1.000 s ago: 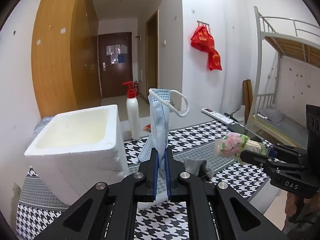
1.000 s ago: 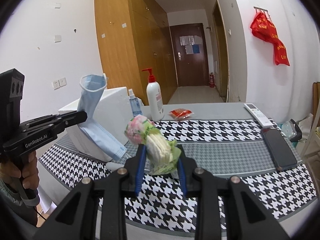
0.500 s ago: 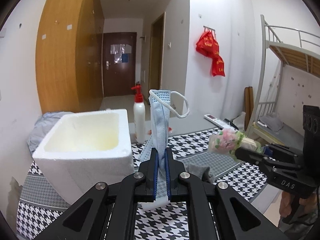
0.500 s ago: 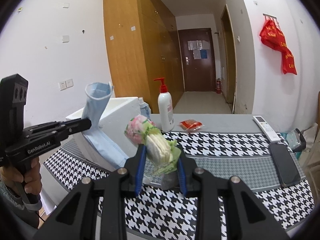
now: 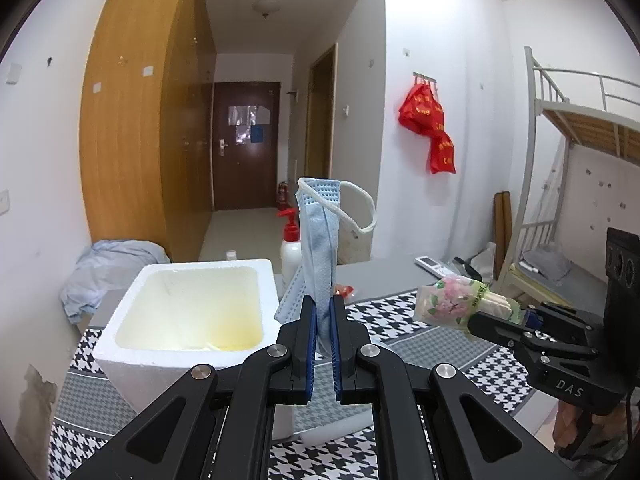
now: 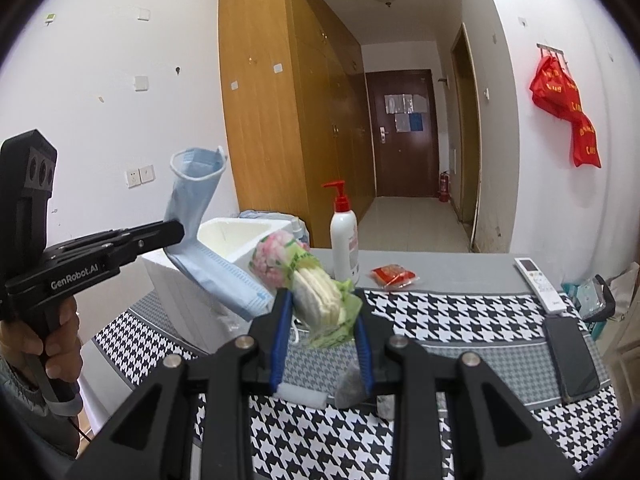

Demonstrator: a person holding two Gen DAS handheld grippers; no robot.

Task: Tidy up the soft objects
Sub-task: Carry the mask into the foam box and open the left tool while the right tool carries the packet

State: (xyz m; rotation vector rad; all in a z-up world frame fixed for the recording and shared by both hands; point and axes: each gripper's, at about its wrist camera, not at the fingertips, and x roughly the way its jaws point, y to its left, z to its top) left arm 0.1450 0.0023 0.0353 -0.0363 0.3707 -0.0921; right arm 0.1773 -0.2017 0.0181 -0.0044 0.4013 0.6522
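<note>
Surface (image 6: 472, 276) under a black-and-white houndstooth cloth (image 6: 460, 320), grey band through the middle. White foam box (image 5: 188, 312) on the surface's left end, open top, inside pale yellow with nothing visible in it; crumpled pale blue fabric (image 5: 108, 268) behind it. Left claw (image 5: 323, 344) above the cloth just right of the box, clenched on a folded blue face mask (image 5: 318, 248); mask upright between the pads, ear loop (image 5: 360, 216) sticking out at the top, lower end hanging beside the box wall. Right claw (image 6: 322, 340) held above the cloth, grasping a plastic-wrapped pack of cotton pads (image 6: 316, 292), floral print at the far end, green wrapper bunched at the pads; pack tilted up and left, clear of the surface. Same pack in the left view (image 5: 460, 304), well right of the box. White pump bottle (image 6: 344, 236) with red pump standing behind the box near the surface's far edge. Black phone (image 6: 572, 356) flat on the cloth's right side, white remote (image 6: 538, 280) just beyond it. Red snack packet (image 6: 394, 274) on the bare grey strip right of the bottle. Small grey soft item (image 6: 350, 386) on the cloth below the right claw, partly hidden, can't tell what it is.
</note>
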